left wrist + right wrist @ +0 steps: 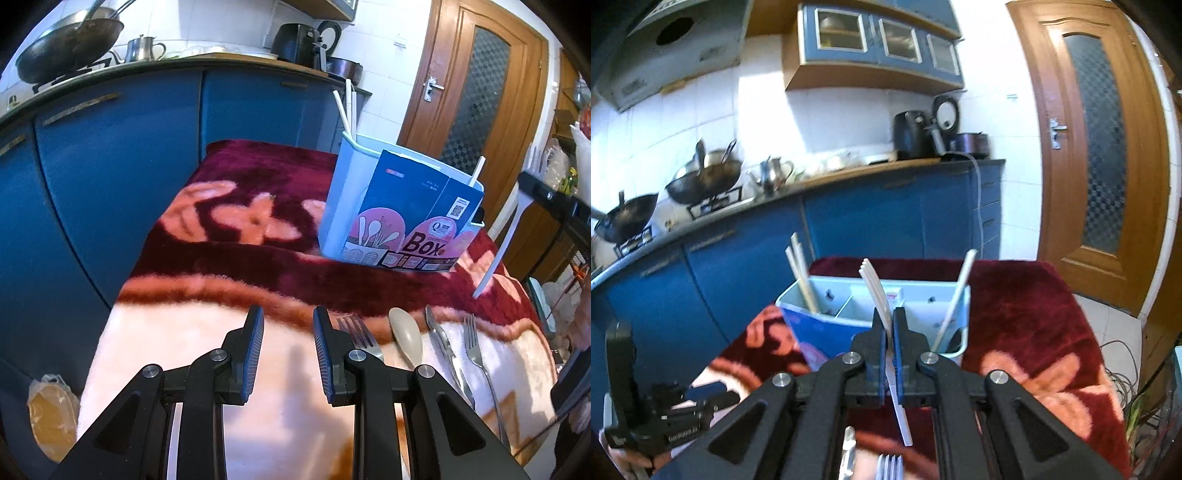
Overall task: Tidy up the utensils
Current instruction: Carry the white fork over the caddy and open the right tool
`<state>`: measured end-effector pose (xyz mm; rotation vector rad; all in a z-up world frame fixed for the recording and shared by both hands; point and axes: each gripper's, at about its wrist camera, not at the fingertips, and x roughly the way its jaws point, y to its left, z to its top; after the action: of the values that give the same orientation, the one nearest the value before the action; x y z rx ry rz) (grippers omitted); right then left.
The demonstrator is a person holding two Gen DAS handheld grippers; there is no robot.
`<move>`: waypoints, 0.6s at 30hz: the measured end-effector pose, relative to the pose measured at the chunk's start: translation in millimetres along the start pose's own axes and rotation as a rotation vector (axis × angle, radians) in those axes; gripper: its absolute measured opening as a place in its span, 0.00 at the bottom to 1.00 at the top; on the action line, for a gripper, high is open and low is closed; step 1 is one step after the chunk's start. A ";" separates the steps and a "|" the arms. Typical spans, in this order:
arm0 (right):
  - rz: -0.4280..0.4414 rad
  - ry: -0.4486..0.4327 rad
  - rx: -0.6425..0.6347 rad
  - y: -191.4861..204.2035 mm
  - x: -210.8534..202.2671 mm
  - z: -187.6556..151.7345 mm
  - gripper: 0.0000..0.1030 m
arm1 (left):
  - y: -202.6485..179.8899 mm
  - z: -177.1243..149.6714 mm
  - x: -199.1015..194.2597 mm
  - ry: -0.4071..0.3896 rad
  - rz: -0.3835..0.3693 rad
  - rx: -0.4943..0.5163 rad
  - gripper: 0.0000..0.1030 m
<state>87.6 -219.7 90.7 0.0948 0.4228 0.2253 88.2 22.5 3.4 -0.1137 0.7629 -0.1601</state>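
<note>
The right gripper was shut on the thin, light white plastic fork, pinching its stiff handle.

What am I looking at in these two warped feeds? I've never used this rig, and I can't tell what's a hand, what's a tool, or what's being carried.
There is no robot arm: a person holds a two-finger tool in each hand, with a fisheye camera on each looking along its fingers.

The left view shows the left gripper, fingers apart and empty, over a red and pink blanket. On it lie two metal forks, a beige spoon and a knife. The blue utensil box stands beyond.

The right view shows the right gripper shut on a white plastic fork, lifted in front of the box's open compartments. White chopsticks already stand inside.
</note>
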 end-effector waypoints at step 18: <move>-0.063 -0.196 0.145 -23.4 8.8 43.6 0.05 | -10.3 -2.0 8.8 0.017 -0.015 0.010 0.27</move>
<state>118.2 -242.2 123.6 0.2431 0.2465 0.1212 92.1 10.7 -2.3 -0.1089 0.7786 -0.1792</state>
